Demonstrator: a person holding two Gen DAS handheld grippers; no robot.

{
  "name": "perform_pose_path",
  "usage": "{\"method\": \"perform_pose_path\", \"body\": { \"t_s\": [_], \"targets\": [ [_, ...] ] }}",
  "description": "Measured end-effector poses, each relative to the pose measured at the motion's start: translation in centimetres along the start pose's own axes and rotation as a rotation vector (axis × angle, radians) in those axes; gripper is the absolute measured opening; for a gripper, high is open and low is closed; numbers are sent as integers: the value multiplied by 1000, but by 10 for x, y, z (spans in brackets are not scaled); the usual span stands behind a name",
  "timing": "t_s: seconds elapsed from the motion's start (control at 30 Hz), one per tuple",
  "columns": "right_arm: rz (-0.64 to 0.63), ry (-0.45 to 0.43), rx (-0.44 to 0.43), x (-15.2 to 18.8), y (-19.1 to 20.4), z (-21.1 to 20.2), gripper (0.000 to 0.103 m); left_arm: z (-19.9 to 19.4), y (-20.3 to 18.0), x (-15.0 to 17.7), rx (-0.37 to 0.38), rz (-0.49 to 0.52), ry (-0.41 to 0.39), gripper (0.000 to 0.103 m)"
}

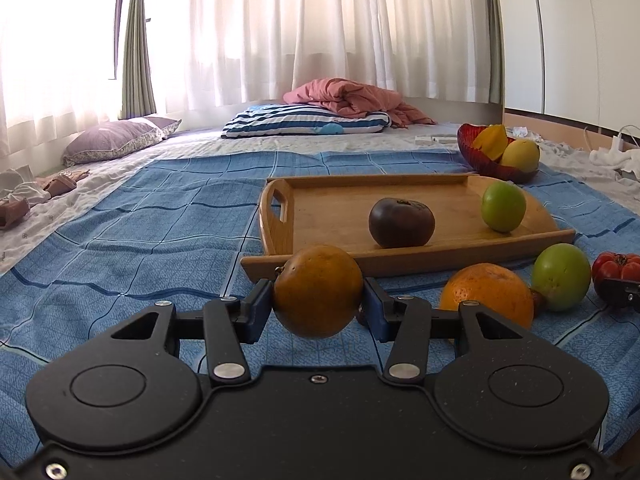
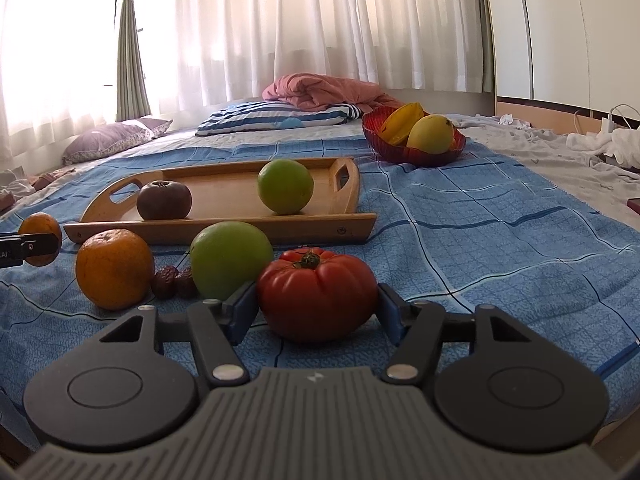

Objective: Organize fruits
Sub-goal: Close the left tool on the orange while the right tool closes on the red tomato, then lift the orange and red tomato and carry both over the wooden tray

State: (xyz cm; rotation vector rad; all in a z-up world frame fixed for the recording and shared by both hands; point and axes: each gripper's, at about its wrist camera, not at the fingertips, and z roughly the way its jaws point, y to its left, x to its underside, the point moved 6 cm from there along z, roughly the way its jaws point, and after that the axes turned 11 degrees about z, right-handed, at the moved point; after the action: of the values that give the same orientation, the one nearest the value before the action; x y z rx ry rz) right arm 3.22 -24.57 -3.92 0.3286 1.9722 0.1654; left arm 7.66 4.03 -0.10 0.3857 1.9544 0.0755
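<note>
My left gripper (image 1: 318,304) is shut on an orange fruit (image 1: 318,290), held just in front of the wooden tray (image 1: 332,204). The tray holds a dark purple tomato (image 1: 401,222) and a green fruit (image 1: 503,207). My right gripper (image 2: 316,306) is shut on a red tomato (image 2: 316,292) that sits low on the blue sheet. A second orange (image 2: 115,268), a green fruit (image 2: 230,264) and small dried red dates (image 2: 173,281) lie on the sheet to the tomato's left. The left gripper's orange also shows in the right wrist view (image 2: 40,236).
A red bowl (image 2: 412,152) with a mango and yellow fruit stands behind the tray to the right. Pillows (image 1: 304,120) and a pink blanket (image 1: 352,96) lie at the back. White cloths and cables lie along the right edge (image 2: 608,140).
</note>
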Motion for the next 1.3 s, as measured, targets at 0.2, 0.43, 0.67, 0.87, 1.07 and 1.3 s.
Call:
{"method": "perform_pose_path", "body": {
  "t_s": [0.2, 0.43, 0.67, 0.87, 1.07, 1.3],
  "targets": [
    [8, -32, -19, -16, 5, -3, 65, 7, 3, -20, 4, 0, -4, 46],
    [35, -53, -60, -53, 14, 7, 65, 21, 7, -53, 21, -9, -13, 46],
    [55, -52, -74, -96, 23, 29, 65, 49, 17, -84, 45, -57, 15, 46],
    [89, -3, -88, -126, 27, 63, 65, 74, 17, -116, 100, -91, 31, 46],
    [209, 69, -128, -146, 22, 107, 65, 102, -3, -139, 174, -105, 36, 46],
    [174, 125, -89, -148, 29, 146, 65, 140, -27, -143, 208, -105, 87, 46]
  ]
}}
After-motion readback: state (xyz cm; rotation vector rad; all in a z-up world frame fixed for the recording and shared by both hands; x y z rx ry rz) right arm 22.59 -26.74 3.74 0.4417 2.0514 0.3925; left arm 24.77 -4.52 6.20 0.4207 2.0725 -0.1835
